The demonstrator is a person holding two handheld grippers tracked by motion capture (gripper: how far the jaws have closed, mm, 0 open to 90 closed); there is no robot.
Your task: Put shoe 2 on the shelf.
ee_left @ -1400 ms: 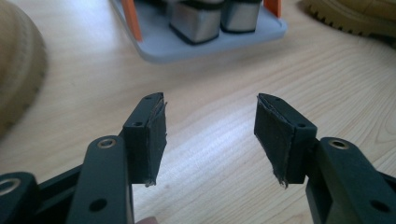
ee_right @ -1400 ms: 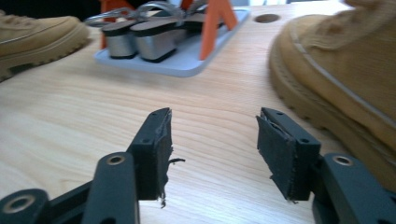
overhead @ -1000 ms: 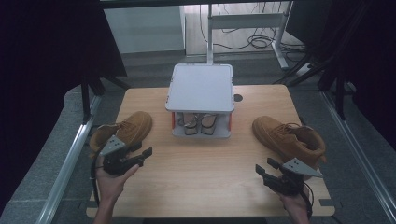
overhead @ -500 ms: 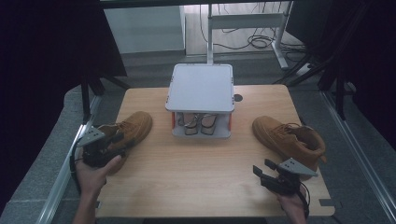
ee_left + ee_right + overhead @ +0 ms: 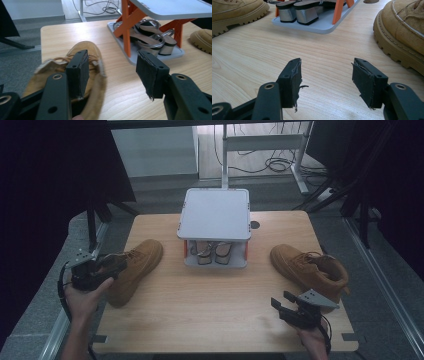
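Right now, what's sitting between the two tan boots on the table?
In the high view, the small shoe rack stands between the left boot and the right boot, with a pair of sandals on its lower shelf.

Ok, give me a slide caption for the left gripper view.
Open left gripper poised over tan boot's collar, sandals beneath rack.

Beneath the grey shelf, the sandals were mostly hidden from above, while the left gripper covered the heel of the tan boot, and the other boot ran off the right gripper view's edge.
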